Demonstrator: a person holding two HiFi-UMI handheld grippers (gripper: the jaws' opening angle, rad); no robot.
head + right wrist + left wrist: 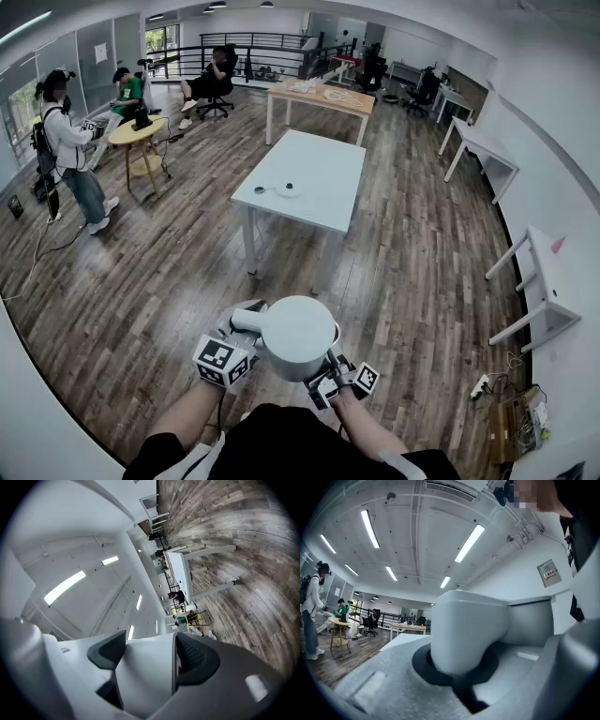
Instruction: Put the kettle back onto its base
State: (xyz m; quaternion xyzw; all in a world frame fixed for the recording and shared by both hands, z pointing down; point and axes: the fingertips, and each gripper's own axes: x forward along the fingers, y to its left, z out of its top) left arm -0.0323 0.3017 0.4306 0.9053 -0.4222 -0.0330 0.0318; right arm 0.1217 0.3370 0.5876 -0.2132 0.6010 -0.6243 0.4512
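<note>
I hold a white kettle (pixel 298 336) in the air close to my body, above the wood floor. Its handle (pixel 246 320) sticks out to the left, and my left gripper (pixel 242 330) is shut on it; in the left gripper view the handle (pixel 468 630) rises out of the closed jaws (pixel 459 681). My right gripper (pixel 330 364) grips the kettle from below right. There its dark pads (pixel 108 654) sit wide apart against the white kettle (pixel 145 677) between them (pixel 147 660). The round base (pixel 287 190) lies on the pale table (pixel 323 202) ahead, with its cord.
Beyond the pale table stands a wooden table (pixel 323 97). White desks (pixel 544 281) line the right wall. At the left are a standing person (pixel 70 150), seated people and a small round yellow table (pixel 137 134). A power strip (pixel 481 384) and a box lie at the lower right.
</note>
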